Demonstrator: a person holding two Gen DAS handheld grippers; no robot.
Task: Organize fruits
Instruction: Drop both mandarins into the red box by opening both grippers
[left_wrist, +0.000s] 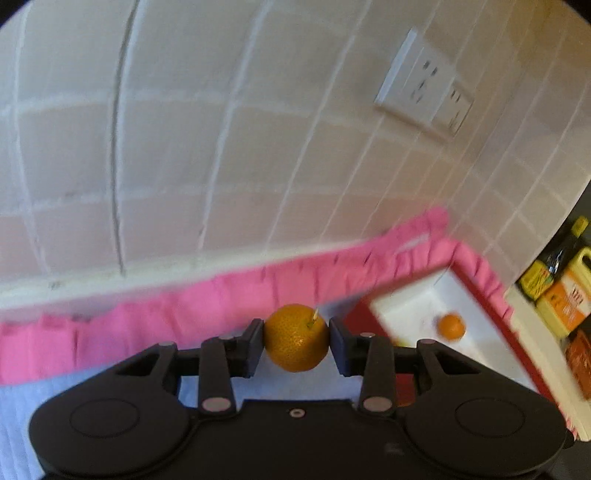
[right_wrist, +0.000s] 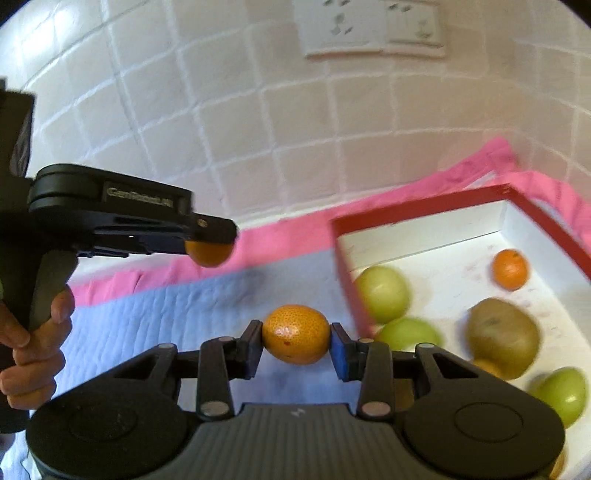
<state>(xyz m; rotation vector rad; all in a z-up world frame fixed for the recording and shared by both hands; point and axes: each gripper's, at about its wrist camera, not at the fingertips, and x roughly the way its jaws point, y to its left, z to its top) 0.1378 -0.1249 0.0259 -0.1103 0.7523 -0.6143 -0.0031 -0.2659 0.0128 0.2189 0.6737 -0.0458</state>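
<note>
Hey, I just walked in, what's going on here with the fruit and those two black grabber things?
A person is sorting fruit with a handheld gripper in each hand. The left gripper is shut on a small orange, and the right gripper is shut on another orange. Both are held above the blue cloth. The red-rimmed box beside them already holds green fruits, a kiwi and one orange.

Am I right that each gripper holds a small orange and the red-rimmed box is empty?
Not quite. The left gripper and right gripper each hold a small orange, but the red-rimmed box isn't empty: the right wrist view shows green fruits, a kiwi and another orange inside.
</note>
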